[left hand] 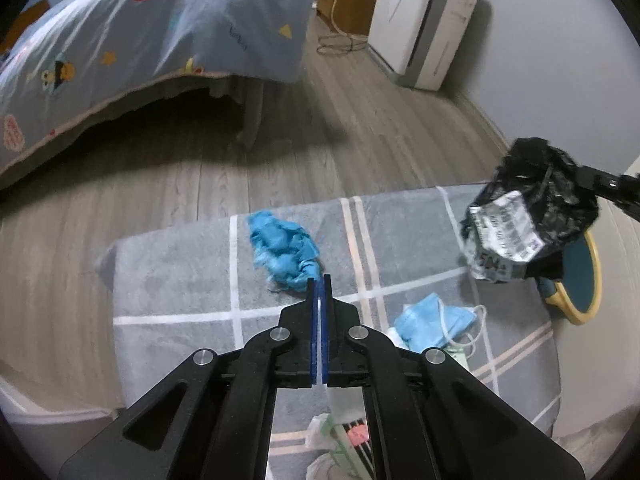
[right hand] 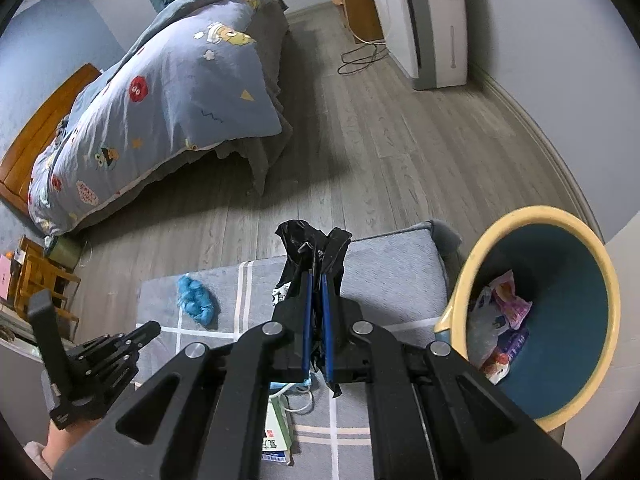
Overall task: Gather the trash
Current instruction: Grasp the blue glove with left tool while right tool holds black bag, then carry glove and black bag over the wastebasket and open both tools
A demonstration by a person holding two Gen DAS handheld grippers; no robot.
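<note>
Trash: a black bag hung clamped in the right gripper, probably by a thin fold, short of the bin; it could slip onto the rug's right edge. Left gripper was closed, empty.

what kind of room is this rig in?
Most likely a bedroom: a bed with a cartoon-print duvet, a grey checked rug on wood-look flooring, and a yellow-rimmed wastebasket beside it.

My right gripper has blue pads on black, and the bag is black. The mat is grey with white-beige checks; the bin is yellow outside, teal inside; the mask is light blue.
</note>
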